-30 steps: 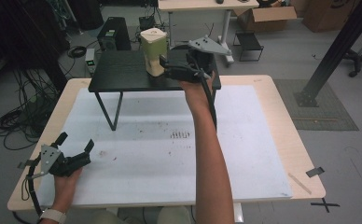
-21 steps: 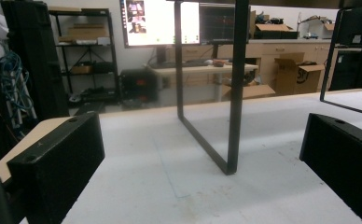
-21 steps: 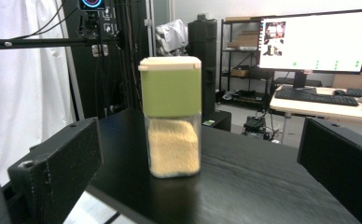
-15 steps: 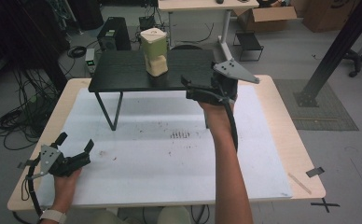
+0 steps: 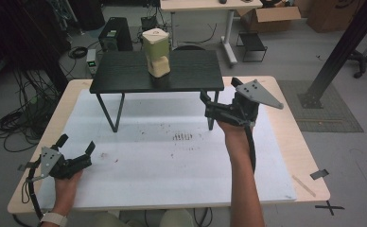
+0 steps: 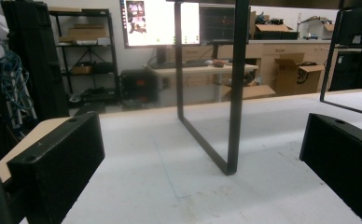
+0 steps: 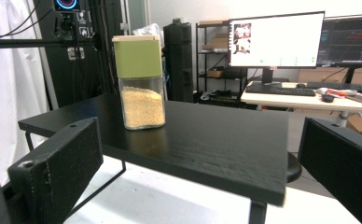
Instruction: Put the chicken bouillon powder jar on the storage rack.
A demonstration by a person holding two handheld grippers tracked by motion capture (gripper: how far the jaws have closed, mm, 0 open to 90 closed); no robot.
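Note:
A clear jar of pale grains with a green lid (image 5: 156, 53) (image 7: 139, 81) stands upright on a small black table (image 5: 125, 75) (image 7: 207, 140) at the back of the white mat. My right gripper (image 5: 218, 90) (image 7: 198, 154) hovers open off the black table's right front corner. It points at the jar from some distance and holds nothing. At the mat's front left, my left gripper (image 5: 77, 143) (image 6: 202, 154) is low and open with nothing between its jaws. It faces the black table's left leg (image 6: 233, 93).
The white mat (image 5: 172, 161) covers most of the wooden tabletop (image 5: 295, 142). The black table's metal legs (image 5: 120, 111) stand on the mat. Beyond the tabletop are a desk with monitors (image 7: 281, 39), cardboard boxes (image 5: 271, 14) and cables on the floor (image 5: 11, 123).
My right gripper has drawn back from beside the jar, moving right and toward the person, off the black table. The jar stays put. The left gripper has not moved.

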